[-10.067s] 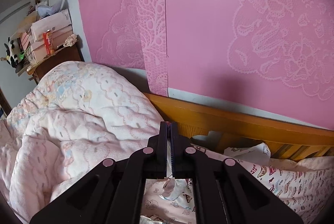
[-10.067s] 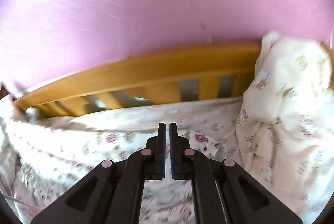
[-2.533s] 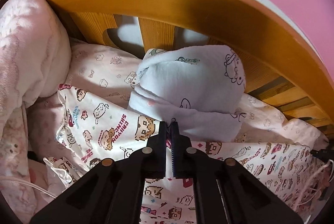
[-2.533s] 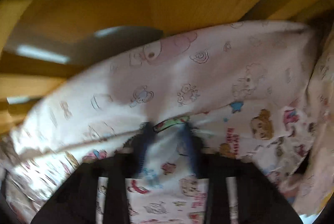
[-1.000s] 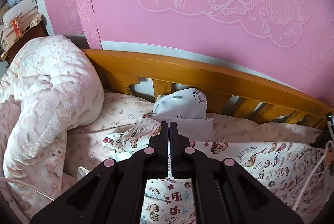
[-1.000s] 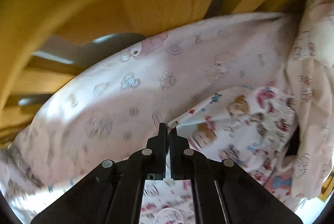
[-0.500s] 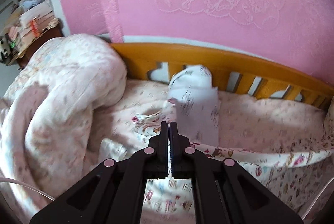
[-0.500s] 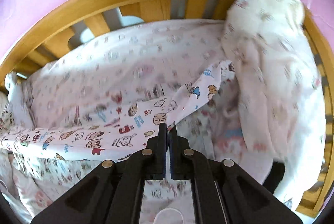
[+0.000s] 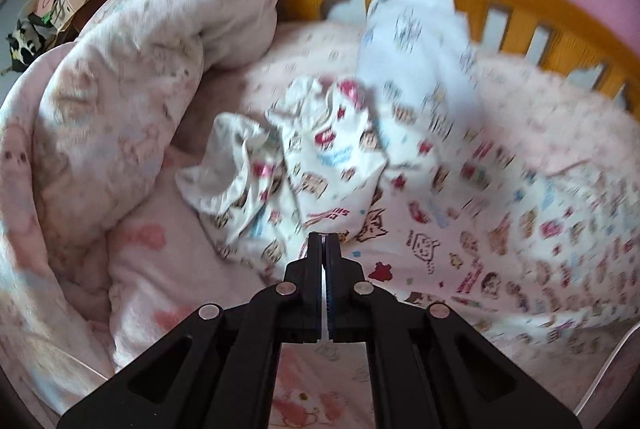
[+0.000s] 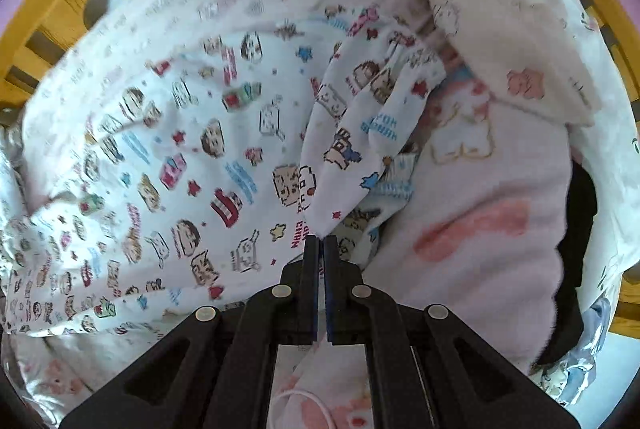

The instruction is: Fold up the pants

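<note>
Since half a second ago, both my cameras have tipped down from the pink wall toward the bed. My left gripper (image 9: pixel 324 238) is pinched closed on an edge of the cartoon-print pants (image 9: pixel 332 165), which bunch just ahead of it. My right gripper (image 10: pixel 321 240) is clamped on another pants (image 10: pixel 192 149) edge; they spread left across the pink blanket (image 10: pixel 472 229).

Cartoon-print pants (image 9: pixel 460 197) (image 10: pixel 180 157): white cloth scattered with small red, blue and brown figures. Spread wide across the pink bedding, wrinkled rather than flat. Bunched into loose crumpled folds at one end in the left wrist view. In the right wrist view, one edge lifted and doubled back over the rest in a narrow tapering flap.
</note>
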`<state>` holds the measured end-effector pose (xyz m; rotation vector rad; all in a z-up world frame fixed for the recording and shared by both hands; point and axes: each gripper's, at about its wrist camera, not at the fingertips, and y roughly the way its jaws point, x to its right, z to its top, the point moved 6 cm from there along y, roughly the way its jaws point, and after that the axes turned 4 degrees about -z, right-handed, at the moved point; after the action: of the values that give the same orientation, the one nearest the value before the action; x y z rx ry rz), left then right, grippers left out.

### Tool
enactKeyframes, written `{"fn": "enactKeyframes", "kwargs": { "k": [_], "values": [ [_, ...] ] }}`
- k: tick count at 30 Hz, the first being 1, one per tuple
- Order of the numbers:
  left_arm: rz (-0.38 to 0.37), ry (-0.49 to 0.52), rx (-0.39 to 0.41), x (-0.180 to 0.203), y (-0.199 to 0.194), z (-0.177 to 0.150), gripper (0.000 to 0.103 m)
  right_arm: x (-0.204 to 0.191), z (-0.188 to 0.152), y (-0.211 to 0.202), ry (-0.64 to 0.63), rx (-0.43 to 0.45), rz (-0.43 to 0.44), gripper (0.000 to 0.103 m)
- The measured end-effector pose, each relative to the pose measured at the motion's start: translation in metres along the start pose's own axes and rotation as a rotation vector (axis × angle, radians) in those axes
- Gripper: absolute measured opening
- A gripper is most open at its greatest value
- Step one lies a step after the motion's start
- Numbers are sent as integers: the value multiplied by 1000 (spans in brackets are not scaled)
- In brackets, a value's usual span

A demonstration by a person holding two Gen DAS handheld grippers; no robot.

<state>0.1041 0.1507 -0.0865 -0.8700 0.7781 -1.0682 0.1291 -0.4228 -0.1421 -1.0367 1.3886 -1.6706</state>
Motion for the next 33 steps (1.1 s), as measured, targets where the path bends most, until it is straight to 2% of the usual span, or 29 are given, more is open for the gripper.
{"fn": "enactKeyframes", "kwargs": {
  "k": [5, 6, 8, 10, 14, 16, 17, 19, 21, 23, 27, 30, 33],
  "values": [
    [37, 32, -67, 7, 10, -17, 2, -6, -10, 17, -26, -58, -19, 2],
    [53, 42, -57, 8, 6, -18, 5, -4, -14, 15, -25, -60, -7, 2],
    [130, 55, -17, 2, -5, -17, 6, 1, -19, 9, -24, -44, -2, 2],
    [164, 33, 10, -9, -15, -14, 14, 7, -24, -4, -32, -13, -17, 7],
    [156, -19, 44, -24, -31, -6, 21, 19, -33, -31, -28, 51, -4, 34],
    [147, 11, 71, -21, -36, -1, 43, 21, -33, -50, -25, 104, 8, 46],
    [145, 26, 89, -19, -37, 3, 48, 19, -31, -59, -24, 133, 14, 50],
    [122, 18, 114, -18, -36, 13, 56, 12, -27, -80, -49, 218, 14, 51],
    [43, -19, 108, -21, -28, 27, 63, 2, -20, -94, -80, 292, 6, 59],
    [-24, -35, 82, -21, -14, 40, 64, -11, -15, -103, -102, 340, 13, 62],
    [-123, -42, 44, -11, 21, 68, 64, -43, -10, -108, -112, 351, 83, 62],
    [-142, -22, 43, 1, 45, 89, 62, -67, -12, -107, -137, 356, 105, 62],
    [-97, -12, -31, 6, 77, 104, 52, -85, -15, -109, -175, 373, 91, 62]
  ]
}}
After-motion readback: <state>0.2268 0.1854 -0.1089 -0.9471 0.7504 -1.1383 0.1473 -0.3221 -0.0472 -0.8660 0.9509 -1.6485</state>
